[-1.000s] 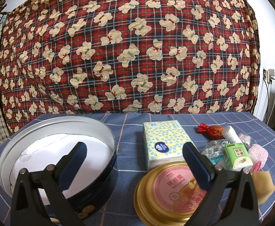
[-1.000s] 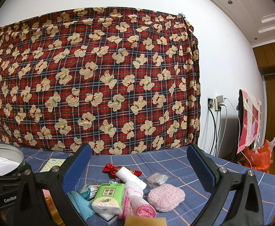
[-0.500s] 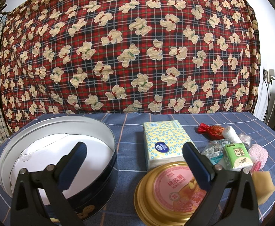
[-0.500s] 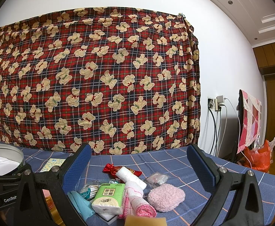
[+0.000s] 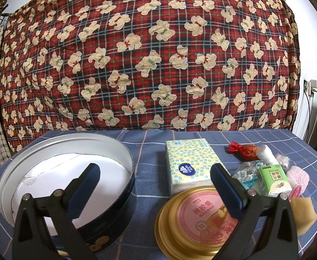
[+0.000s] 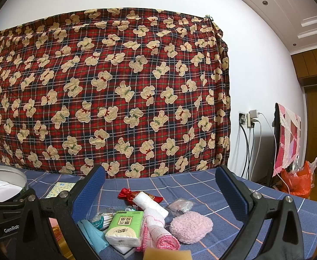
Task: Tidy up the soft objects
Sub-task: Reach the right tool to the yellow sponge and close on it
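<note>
A round open tin (image 5: 123,151) with a white lining sits at the left of the blue checked tablecloth (image 5: 149,143); its gold lid (image 5: 193,214) lies beside it. My left gripper (image 5: 156,186) hovers open above tin and lid, holding nothing. Behind the lid lies a yellow tissue pack (image 5: 188,164). To the right is a heap: green tissue packet (image 6: 125,225), pink fluffy pad (image 6: 191,226), white roll (image 6: 149,203), red pouch (image 6: 128,194), pink knitted cloth (image 6: 165,240), yellow sponge (image 6: 167,255). My right gripper (image 6: 160,192) stands open over this heap.
A red plaid bear-print cloth (image 5: 149,54) hangs behind the table. On the wall at right are a socket with chargers (image 6: 248,118) and hanging cables. An orange bag (image 6: 297,179) sits on the floor past the table's right edge. The left gripper's body (image 6: 4,216) shows at lower left.
</note>
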Available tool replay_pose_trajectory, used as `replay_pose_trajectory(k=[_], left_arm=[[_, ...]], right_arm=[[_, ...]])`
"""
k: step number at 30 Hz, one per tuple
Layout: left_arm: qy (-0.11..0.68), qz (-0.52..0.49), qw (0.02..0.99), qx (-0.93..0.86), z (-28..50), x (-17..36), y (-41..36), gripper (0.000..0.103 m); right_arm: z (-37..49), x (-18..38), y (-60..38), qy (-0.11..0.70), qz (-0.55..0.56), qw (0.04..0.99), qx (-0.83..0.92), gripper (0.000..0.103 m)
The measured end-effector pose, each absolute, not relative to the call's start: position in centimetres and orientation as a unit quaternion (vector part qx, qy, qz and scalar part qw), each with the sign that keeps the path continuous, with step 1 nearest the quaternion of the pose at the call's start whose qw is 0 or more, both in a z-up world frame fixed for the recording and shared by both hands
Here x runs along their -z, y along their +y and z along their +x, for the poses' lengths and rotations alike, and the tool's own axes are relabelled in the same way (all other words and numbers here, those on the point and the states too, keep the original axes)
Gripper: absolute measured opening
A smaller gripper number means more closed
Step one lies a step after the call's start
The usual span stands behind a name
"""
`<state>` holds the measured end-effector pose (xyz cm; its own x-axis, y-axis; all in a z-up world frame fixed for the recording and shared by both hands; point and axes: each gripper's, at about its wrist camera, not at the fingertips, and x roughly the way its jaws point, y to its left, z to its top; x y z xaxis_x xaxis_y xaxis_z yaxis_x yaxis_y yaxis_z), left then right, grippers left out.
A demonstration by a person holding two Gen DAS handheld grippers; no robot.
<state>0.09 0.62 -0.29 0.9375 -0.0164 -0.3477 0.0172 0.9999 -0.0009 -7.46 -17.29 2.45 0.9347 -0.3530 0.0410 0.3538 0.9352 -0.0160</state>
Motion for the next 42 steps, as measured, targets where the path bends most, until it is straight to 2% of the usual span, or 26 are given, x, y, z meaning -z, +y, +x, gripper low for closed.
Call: replay_pose_trajectory(k=[8,12,17,20,31,32,33,34,38,40,42], left_arm=[[0.176,-0.002,0.984,0.018,0.0,0.5,0.9,0.103],[0.179,0.000,0.982,0.065,-0.4,0.7,0.1,0.103],[0.164,0.007,0.980,0.115,-1.4,0.2,-1.3,0.103],[0.160,0.015,0.978,0.130,-2.2,-0.1,-1.7,0.103],[0.192,0.011,0.972,0.132,-3.1,0.0,-1.1,0.102],[0.194,0.012,0.972,0.133,-3.0,-0.1,-1.2,0.103],[0.194,0.012,0.972,0.136,-3.0,-0.2,-1.3,0.102],[0.194,0.012,0.971,0.139,-3.0,-0.3,-1.5,0.102],[0.197,0.021,0.967,0.159,-3.1,-0.8,-2.7,0.102],[0.202,0.028,0.962,0.180,-3.0,-1.2,-4.0,0.099],[0.210,0.029,0.956,0.200,-2.8,-1.3,-4.9,0.090]], right_arm=[[-9.8,-2.3,-19.9,-0.009,-0.014,0.979,0.203,0.102],[-11.6,-1.8,-22.3,0.064,-0.030,0.974,0.216,0.102],[-12.1,0.5,-26.6,0.201,0.050,0.964,0.166,0.102],[-11.6,1.2,-26.7,0.228,0.095,0.962,0.116,0.102],[-4.0,3.4,-22.7,0.351,0.052,0.933,0.054,0.102],[-3.8,3.7,-22.9,0.363,0.060,0.929,0.048,0.094],[-3.7,3.8,-23.2,0.367,0.064,0.927,0.043,0.073],[-3.5,3.9,-23.4,0.372,0.064,0.925,0.039,0.070],[-4.7,3.1,-24.4,0.350,0.064,0.933,0.041,0.066],[-6.1,1.9,-25.5,0.314,0.079,0.945,0.051,0.066],[-7.8,0.8,-26.4,0.270,0.085,0.956,0.073,0.066]])
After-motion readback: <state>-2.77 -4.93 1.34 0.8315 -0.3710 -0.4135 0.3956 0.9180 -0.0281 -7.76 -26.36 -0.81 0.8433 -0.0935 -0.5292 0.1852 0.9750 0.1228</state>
